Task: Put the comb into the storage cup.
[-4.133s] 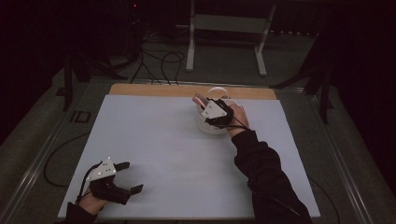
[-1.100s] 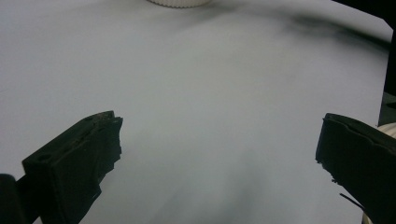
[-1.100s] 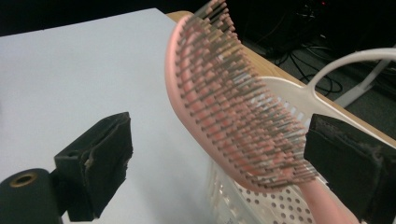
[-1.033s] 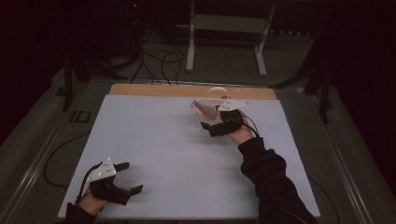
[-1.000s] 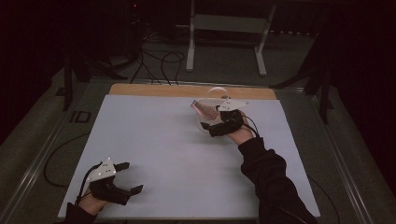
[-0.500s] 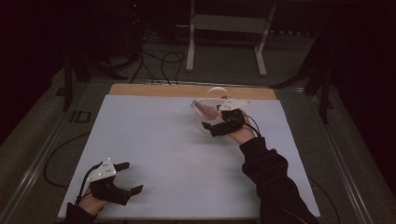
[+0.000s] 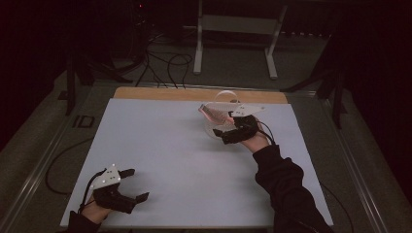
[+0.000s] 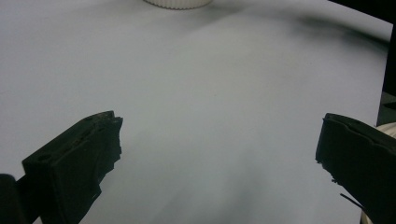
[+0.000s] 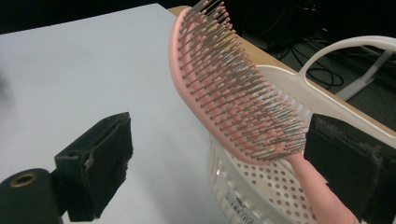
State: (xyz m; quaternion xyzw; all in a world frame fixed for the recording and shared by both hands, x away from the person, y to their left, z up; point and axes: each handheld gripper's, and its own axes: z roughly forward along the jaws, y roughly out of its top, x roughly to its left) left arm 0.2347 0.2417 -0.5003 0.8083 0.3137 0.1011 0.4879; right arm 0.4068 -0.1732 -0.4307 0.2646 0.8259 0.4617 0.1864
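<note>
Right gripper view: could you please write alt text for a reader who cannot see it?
A pink hairbrush with metal bristles leans on the rim of a white perforated basket, its handle running down beside the right-hand jaw of the open right gripper. Behind lies the pale table surface.

A pale grey-blue sheet (image 7: 184, 160) covers the table, leaving a bare wooden strip (image 7: 160, 93) along the far edge. Beyond the table, black cables (image 7: 160, 63) lie tangled on the dark floor beside a light metal stand (image 7: 238, 29) with two legs.
</note>
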